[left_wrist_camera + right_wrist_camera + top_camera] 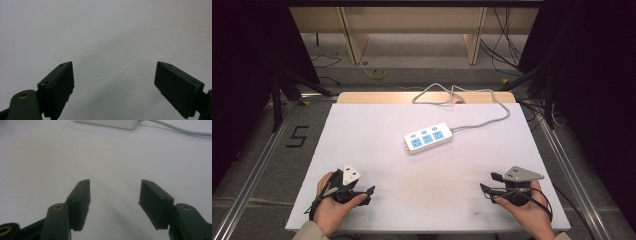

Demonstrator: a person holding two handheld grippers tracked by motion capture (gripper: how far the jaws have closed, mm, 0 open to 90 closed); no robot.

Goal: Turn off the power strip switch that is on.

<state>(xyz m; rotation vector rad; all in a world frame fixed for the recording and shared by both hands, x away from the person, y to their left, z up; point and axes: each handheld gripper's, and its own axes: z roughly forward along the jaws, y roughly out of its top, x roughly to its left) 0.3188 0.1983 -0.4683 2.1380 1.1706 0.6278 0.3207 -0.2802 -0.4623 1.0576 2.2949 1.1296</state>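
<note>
resting apart, left gripper (371, 189) and right gripper (482, 187) gape near power strip (428, 138).

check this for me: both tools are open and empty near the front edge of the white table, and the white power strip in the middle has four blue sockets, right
Not quite: the white power strip with blue sockets has three sockets, not four, as the high view shows. The rest holds: the left tool and the right tool are both open and empty near the front edge of the white table, with the strip in the middle.

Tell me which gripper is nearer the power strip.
Right, though only slightly. The right gripper sits below-right of the power strip; the left gripper sits below-left, a bit farther off.
</note>
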